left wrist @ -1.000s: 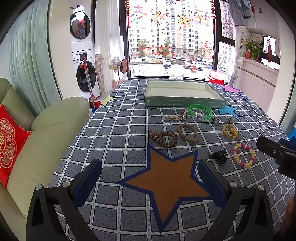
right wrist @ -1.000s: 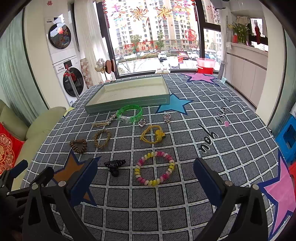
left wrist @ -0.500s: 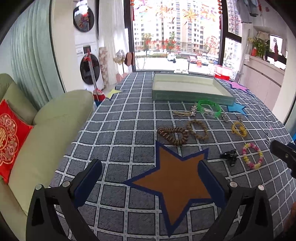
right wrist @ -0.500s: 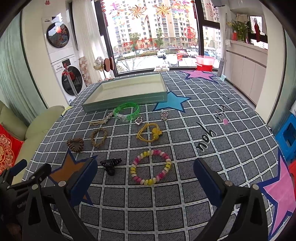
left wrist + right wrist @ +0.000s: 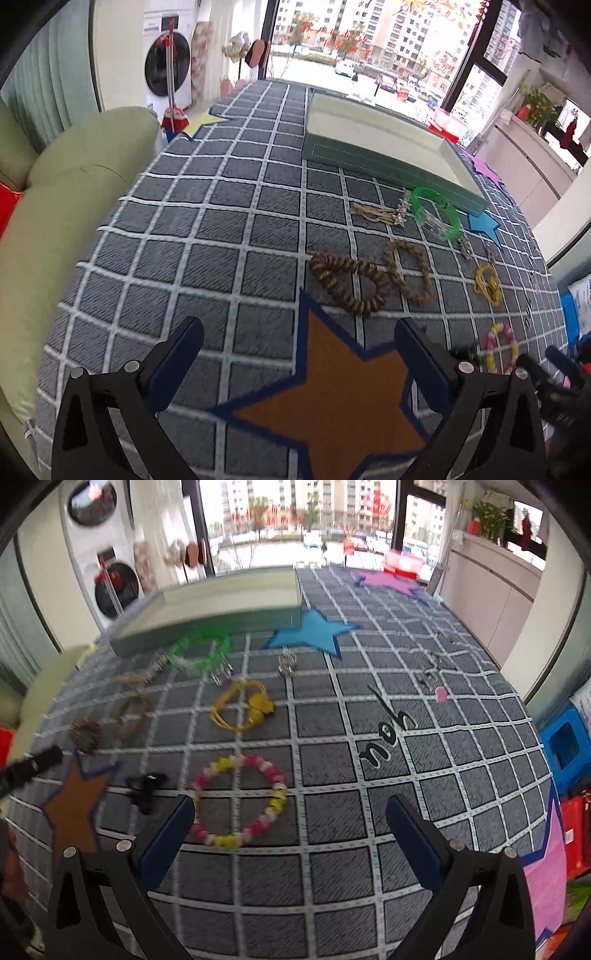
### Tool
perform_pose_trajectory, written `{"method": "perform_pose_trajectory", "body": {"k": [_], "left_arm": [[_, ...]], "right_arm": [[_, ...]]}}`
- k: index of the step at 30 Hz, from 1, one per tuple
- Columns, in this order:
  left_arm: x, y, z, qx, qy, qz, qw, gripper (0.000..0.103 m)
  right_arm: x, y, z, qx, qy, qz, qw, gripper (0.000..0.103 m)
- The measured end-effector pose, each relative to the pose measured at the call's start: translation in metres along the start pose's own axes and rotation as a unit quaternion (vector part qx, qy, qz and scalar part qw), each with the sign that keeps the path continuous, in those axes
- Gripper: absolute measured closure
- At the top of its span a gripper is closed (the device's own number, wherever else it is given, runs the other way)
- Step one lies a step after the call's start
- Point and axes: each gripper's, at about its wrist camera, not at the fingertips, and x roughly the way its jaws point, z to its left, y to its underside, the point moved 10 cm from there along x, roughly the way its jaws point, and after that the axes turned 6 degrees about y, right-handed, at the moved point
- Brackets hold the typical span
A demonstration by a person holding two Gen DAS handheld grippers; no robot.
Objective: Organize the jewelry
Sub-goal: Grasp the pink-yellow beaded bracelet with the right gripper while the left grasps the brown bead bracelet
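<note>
Several jewelry pieces lie on the grey checked cloth. My left gripper is open and empty above the orange star, just short of the dark wooden bead bracelet and the tan braided bracelet. My right gripper is open and empty, low over the pink and yellow bead bracelet. A black hair clip lies left of it. The yellow hair tie, the green bangle and the green tray lie farther back.
A gold tassel piece and small silver charms lie near the tray. A sofa borders the table's left edge. A blue stool stands to the right. The left gripper's tip shows at the right wrist view's left edge.
Both grippers have moved forward and lower toward the jewelry. The left one has tilted and neared the wooden bracelet; the right one has closed in on the pink and yellow bracelet.
</note>
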Motion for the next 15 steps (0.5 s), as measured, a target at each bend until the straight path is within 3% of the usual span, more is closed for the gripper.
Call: {"method": "perform_pose_trajectory", "body": {"k": [8, 10, 12, 15], "left_arm": [[0.025, -0.019, -0.017, 0.024, -0.002, 0.013, 0.9996, 0.000], [0.029, -0.018, -0.021, 0.035, -0.004, 0.019, 0.9992, 0.018], [0.033, -0.015, -0.025, 0.046, -0.003, 0.027, 0.9986, 0.022], [0.032, -0.015, -0.037, 0.069, 0.016, 0.019, 0.9973, 0.048]], "right_arm": [[0.029, 0.005, 0.001, -0.013, 0.008, 0.039, 0.999, 0.001], [0.028, 0.005, 0.004, -0.016, 0.005, 0.036, 0.999, 0.007], [0.025, 0.005, 0.007, -0.020, 0.002, 0.035, 0.999, 0.018], [0.019, 0.005, 0.011, -0.026, -0.002, 0.036, 0.999, 0.035]]}}
